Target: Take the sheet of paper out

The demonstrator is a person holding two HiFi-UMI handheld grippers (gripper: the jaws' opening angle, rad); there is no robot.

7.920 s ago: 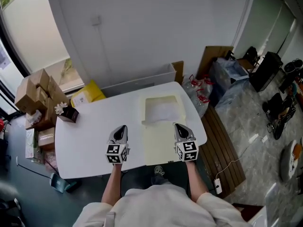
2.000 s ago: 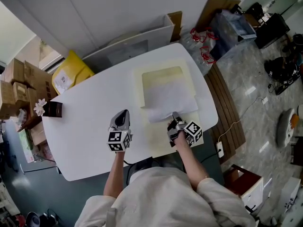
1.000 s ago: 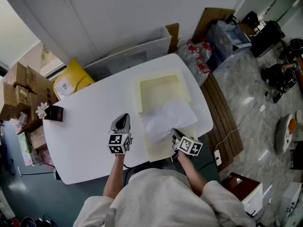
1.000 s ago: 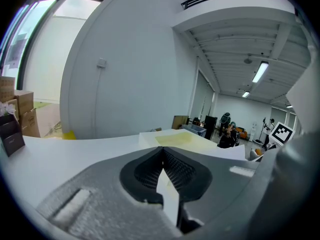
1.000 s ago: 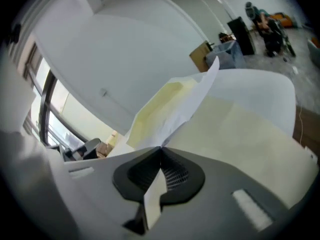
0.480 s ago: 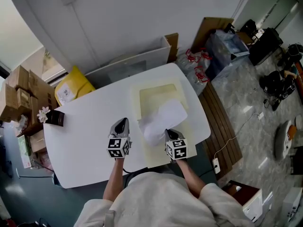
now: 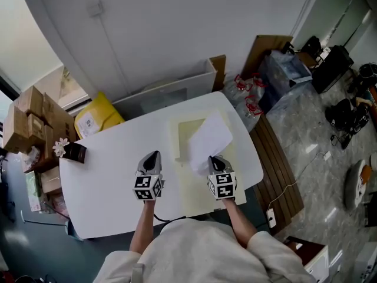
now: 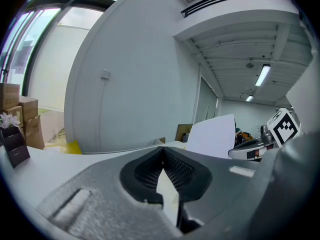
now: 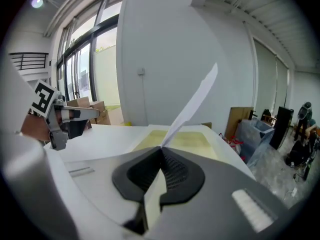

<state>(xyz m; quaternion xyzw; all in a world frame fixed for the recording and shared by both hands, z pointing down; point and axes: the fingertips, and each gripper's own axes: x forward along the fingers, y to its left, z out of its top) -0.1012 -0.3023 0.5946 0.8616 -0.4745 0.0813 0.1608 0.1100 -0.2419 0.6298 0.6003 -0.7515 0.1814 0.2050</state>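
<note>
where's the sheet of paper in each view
Head view: sheet of paper at centre, standing up from the right gripper.
Left gripper view: sheet of paper right of centre, upright.
Right gripper view: sheet of paper at centre, slanting up from the shut jaws.
Shared landmark: the white table.

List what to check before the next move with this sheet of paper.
1. Right gripper shut on the sheet of paper: ok.
2. Sheet lifted clear of the cream folder: ok.
3. Left gripper shut, empty, apart from the sheet: ok.
4. Bare table left of the folder for setting down: ok.
5. Nothing left inside the folder: cannot tell.
</note>
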